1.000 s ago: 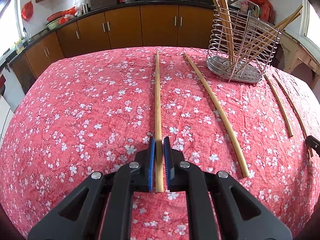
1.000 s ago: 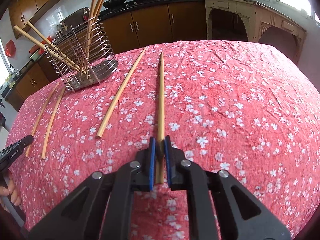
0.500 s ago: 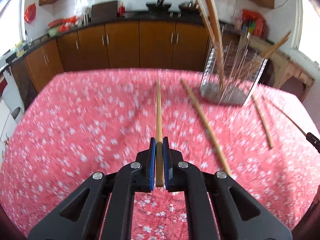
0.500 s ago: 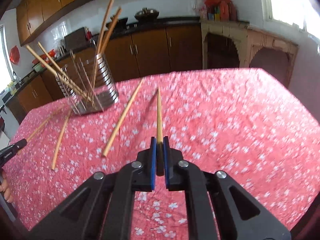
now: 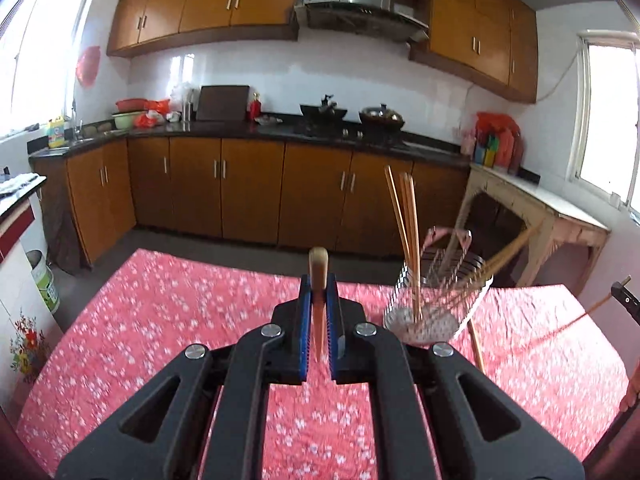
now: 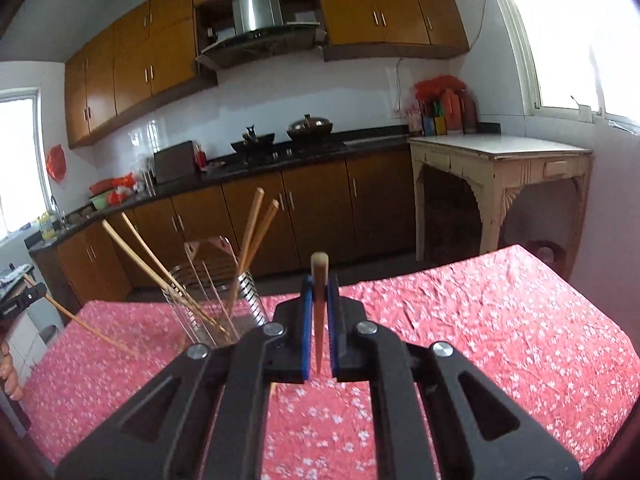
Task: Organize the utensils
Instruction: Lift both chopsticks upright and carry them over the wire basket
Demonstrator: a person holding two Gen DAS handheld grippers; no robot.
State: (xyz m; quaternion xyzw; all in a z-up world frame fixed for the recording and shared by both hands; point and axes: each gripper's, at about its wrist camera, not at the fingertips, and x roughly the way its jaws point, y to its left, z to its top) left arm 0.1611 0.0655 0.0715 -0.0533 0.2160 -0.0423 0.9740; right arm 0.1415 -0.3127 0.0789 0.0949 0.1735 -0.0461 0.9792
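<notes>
Tongs point(image 5: 318, 300) clamp pale chopstick point(image 5: 318, 264), seemingly foreshortened.

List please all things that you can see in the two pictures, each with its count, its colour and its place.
chopstick: two held, tan, one in each gripper, pointing forward
holder: one, silver wire, on the table, with several tan chopsticks standing in it
loose chopstick: at least one, tan, on the cloth beside the holder; blur hides any others
cloth: one, red with white flowers, covering the table
cabinets: brown, under and above the black counter
woks: two, dark, on the stove
side table: one, cream, by the window
left gripper: black with blue pads, shut on a chopstick
right gripper: black with blue pads, shut on a chopstick
</notes>
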